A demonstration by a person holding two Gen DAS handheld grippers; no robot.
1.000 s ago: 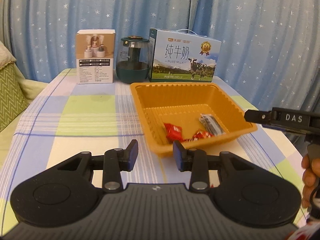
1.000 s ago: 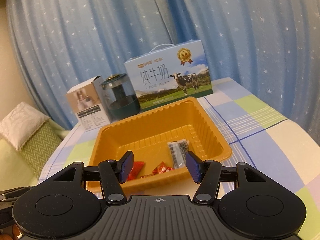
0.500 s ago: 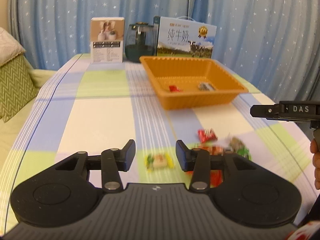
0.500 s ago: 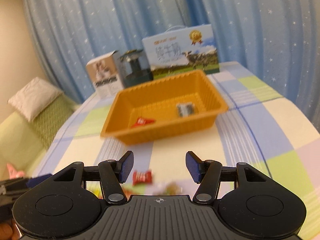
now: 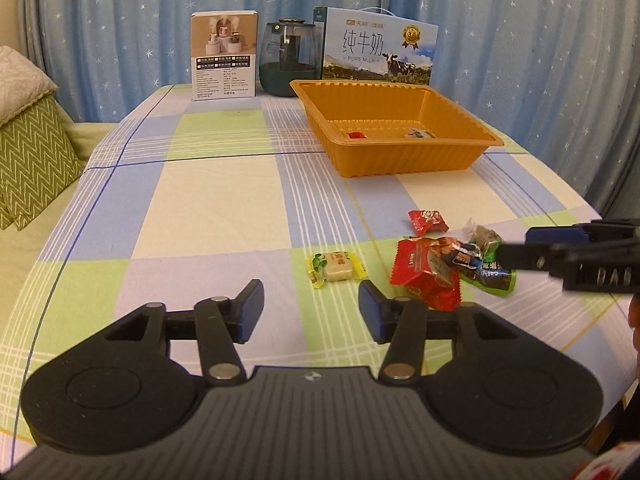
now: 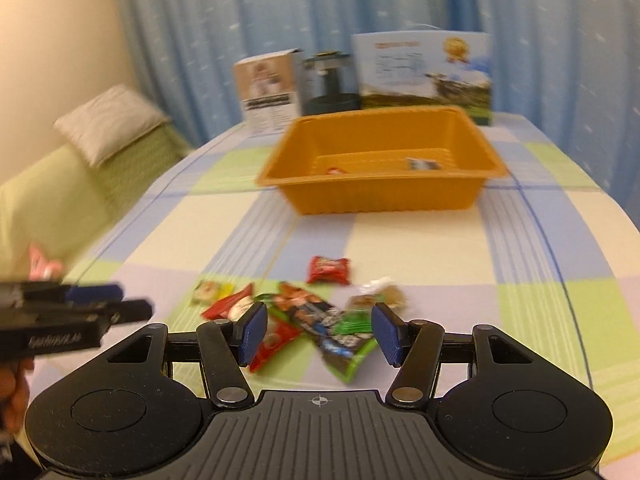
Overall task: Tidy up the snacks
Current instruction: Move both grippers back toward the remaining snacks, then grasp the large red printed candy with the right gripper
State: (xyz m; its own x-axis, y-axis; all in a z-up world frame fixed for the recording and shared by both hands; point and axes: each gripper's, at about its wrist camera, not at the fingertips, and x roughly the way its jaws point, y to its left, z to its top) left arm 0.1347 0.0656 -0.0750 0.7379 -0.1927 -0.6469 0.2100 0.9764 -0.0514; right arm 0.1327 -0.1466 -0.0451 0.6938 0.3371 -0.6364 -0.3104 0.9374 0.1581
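An orange tray [image 5: 400, 160] [image 6: 380, 200] stands far down the checked table, with a red candy [image 5: 355, 134] and a dark packet [image 5: 418, 133] inside. Loose snacks lie near me: a yellow-green candy [image 5: 335, 267], a big red packet [image 5: 424, 276], a small red candy [image 5: 427, 221] and a green packet [image 5: 490, 276]. My left gripper [image 5: 311, 308] hovers just short of the yellow-green candy, jaws opening, nothing between them. My right gripper [image 6: 320, 332] hangs open over the pile, above a dark packet [image 6: 320, 320], gripping nothing.
At the table's far end stand a white product box [image 5: 223, 56], a dark glass jar [image 5: 289, 58] and a milk carton [image 5: 378, 52], with blue curtains behind. A zigzag cushion [image 5: 28, 160] lies to the left. A person's hand [image 5: 634, 320] shows at the right edge.
Both grippers have drawn back from the tray and sunk toward the near end of the table, bringing the loose snack pile into view. The left jaws have widened.
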